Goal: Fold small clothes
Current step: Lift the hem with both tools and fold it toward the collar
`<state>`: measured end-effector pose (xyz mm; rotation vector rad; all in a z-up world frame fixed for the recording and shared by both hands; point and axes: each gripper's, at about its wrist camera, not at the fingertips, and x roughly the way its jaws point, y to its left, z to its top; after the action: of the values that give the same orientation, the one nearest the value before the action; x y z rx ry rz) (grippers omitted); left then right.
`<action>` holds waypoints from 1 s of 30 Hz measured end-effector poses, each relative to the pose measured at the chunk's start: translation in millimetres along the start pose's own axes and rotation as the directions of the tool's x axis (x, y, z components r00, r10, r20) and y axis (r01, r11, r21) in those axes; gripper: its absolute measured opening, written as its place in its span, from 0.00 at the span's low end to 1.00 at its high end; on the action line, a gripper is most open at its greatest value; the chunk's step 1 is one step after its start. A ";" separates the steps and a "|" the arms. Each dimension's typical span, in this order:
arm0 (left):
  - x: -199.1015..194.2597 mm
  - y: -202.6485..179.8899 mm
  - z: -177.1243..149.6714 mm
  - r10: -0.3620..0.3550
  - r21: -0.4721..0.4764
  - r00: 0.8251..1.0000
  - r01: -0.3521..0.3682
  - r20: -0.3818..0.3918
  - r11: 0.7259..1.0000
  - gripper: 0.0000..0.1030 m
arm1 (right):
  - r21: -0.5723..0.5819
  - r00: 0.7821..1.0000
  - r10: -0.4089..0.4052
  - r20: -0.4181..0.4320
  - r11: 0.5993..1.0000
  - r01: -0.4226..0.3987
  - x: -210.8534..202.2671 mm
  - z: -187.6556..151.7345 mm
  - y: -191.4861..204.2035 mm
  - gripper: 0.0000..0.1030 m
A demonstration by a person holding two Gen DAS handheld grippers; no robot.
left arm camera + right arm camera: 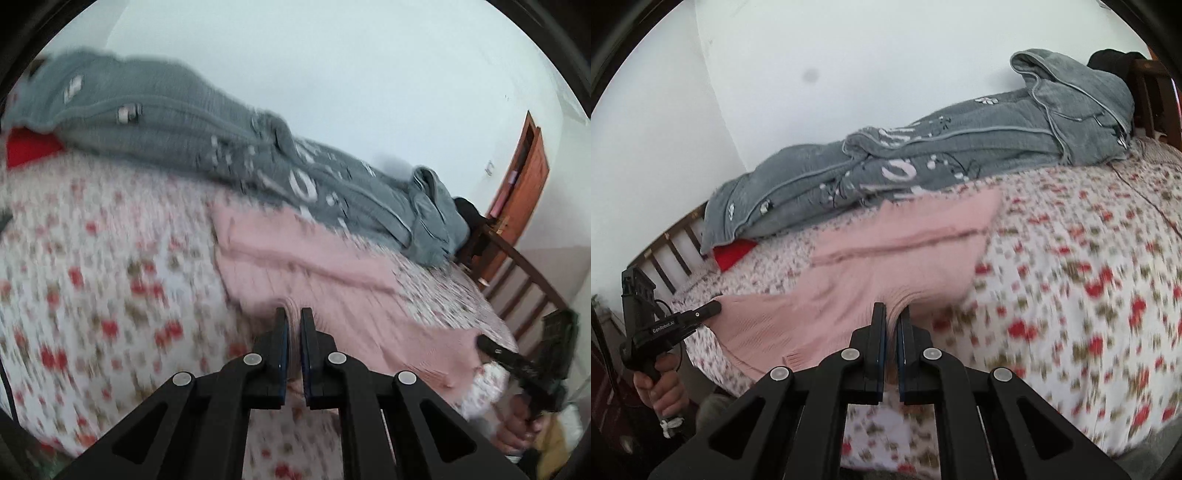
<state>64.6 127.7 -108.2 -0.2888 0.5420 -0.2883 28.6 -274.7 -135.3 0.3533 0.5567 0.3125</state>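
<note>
A pink knit garment [295,266] lies spread on the floral bedspread [92,258]; it also shows in the right wrist view [886,258]. My left gripper [294,314] is shut on a pinched fold of its near edge. My right gripper [894,310] is shut on another bunched part of the same edge. Each gripper shows in the other's view, the right one [484,341] at the garment's right end, the left one [714,306] at its left end. Both views are motion-blurred.
A grey quilt [923,155] with white print lies bunched along the wall side of the bed. A red item [733,253] peeks from under it. Wooden bed rails [524,284] stand at the end, a brown door [524,173] beyond.
</note>
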 end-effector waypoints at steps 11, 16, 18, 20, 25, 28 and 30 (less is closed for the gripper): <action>59.0 -1.2 62.8 0.042 -0.086 0.997 -0.036 0.067 0.996 0.07 | 0.121 1.000 0.019 0.017 0.992 -0.021 48.2 85.4 -26.5 0.05; 96.2 8.6 82.7 0.077 -0.121 0.995 -0.069 0.059 0.990 0.07 | 0.167 1.000 0.020 0.002 0.986 -0.020 83.0 115.0 -44.8 0.05; 116.6 13.6 92.8 0.066 -0.148 0.997 -0.059 0.041 0.987 0.07 | 0.189 1.000 0.026 -0.014 0.982 -0.023 103.4 128.7 -53.0 0.05; 136.2 16.1 103.0 0.079 -0.146 0.997 -0.075 0.021 0.986 0.07 | 0.203 0.999 0.024 -0.032 0.979 -0.017 122.8 139.1 -59.4 0.05; 188.9 19.7 126.6 0.103 -0.107 0.995 -0.103 -0.012 0.989 0.07 | 0.208 0.997 0.005 -0.075 0.978 0.010 175.3 166.3 -74.4 0.05; 225.6 27.3 140.9 0.125 -0.101 0.991 -0.129 -0.044 0.987 0.07 | 0.207 0.995 -0.007 -0.098 0.978 0.027 207.1 183.4 -86.1 0.05; 247.0 34.4 147.3 0.135 -0.096 0.988 -0.141 -0.072 0.985 0.07 | 0.206 0.992 -0.021 -0.123 0.977 0.046 232.3 191.7 -97.1 0.05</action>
<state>353.1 103.2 -113.3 -0.3389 0.6395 -0.1363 341.9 -319.2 -128.8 0.5300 0.7160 0.2440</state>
